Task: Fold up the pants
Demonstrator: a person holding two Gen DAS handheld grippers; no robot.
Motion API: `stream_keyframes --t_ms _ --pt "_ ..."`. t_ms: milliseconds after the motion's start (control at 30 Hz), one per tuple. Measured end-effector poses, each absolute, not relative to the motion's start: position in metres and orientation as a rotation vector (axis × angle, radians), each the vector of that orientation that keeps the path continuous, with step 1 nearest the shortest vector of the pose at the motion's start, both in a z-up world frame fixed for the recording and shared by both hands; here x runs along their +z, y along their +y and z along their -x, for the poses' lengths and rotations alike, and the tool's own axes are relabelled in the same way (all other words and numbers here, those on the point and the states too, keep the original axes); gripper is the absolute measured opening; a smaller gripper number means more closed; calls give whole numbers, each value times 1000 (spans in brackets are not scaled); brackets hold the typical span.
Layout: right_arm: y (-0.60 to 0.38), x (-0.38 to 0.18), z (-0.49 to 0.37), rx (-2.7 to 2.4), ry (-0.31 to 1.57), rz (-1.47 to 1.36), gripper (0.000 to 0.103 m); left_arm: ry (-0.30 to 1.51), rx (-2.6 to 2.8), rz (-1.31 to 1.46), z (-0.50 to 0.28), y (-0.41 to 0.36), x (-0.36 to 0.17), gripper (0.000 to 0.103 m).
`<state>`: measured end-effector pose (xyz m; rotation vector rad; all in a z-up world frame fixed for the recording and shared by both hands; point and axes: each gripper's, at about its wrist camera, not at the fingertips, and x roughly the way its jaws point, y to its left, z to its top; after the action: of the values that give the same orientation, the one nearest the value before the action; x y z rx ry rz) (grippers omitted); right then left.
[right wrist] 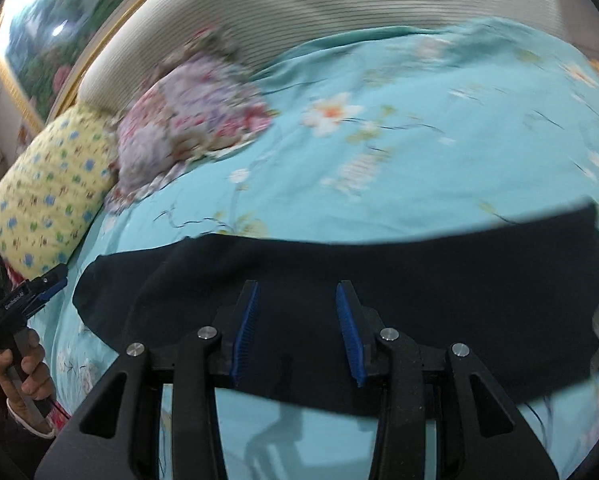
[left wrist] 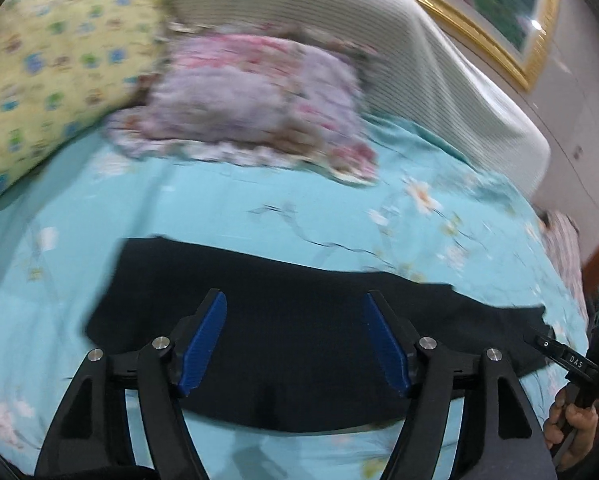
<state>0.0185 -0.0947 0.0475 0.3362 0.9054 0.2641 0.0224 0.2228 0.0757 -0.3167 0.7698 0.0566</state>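
Observation:
Black pants (left wrist: 267, 268) lie flat in a long band across the turquoise flowered bed sheet (left wrist: 259, 208). My left gripper (left wrist: 293, 294) hovers over their middle, open, with the blue pads (left wrist: 203, 340) wide apart and nothing between them. In the right wrist view the pants (right wrist: 439, 280) stretch from left to right. My right gripper (right wrist: 297, 285) stands over them, open with a narrower gap and nothing between its pads. Each view catches the other gripper at its edge: the right gripper (left wrist: 547, 344), held by a hand (left wrist: 575, 428), and the left gripper (right wrist: 53, 280), held by a hand (right wrist: 23, 364).
A yellow patterned pillow (left wrist: 39, 80) and a purple-pink flowered pillow (left wrist: 251, 100) lie at the head of the bed. Behind them are a white ribbed headboard (left wrist: 419, 40) and a gold-framed picture (left wrist: 499, 20) on the wall. Bare sheet (right wrist: 379, 140) lies between pants and pillows.

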Motion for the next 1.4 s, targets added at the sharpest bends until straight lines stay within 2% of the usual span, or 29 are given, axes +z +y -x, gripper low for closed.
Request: stream_keyframes --t_ms 167,567,1067,1100,1167,1200,1400 --pt "-145 47 16 144 855 -429 49 804 -61 243 -47 161 74 72" --pt "-221 27 60 -61 784 -636 49 908 -281 114 -98 42 60 75" --pt "-253 6 32 -110 750 -772 49 977 -458 -47 -153 -53 55 76" --pt "-253 6 31 -118 751 -770 44 983 -471 -55 -156 -59 54 76" --pt "-257 5 30 -130 758 -765 22 1001 -506 -80 -163 -75 51 76" --pt "-260 3 30 -119 774 -758 8 1006 -517 -91 -166 -82 50 76" --pt "-266 9 49 -131 750 -728 7 1045 -644 -179 -178 -133 42 76"
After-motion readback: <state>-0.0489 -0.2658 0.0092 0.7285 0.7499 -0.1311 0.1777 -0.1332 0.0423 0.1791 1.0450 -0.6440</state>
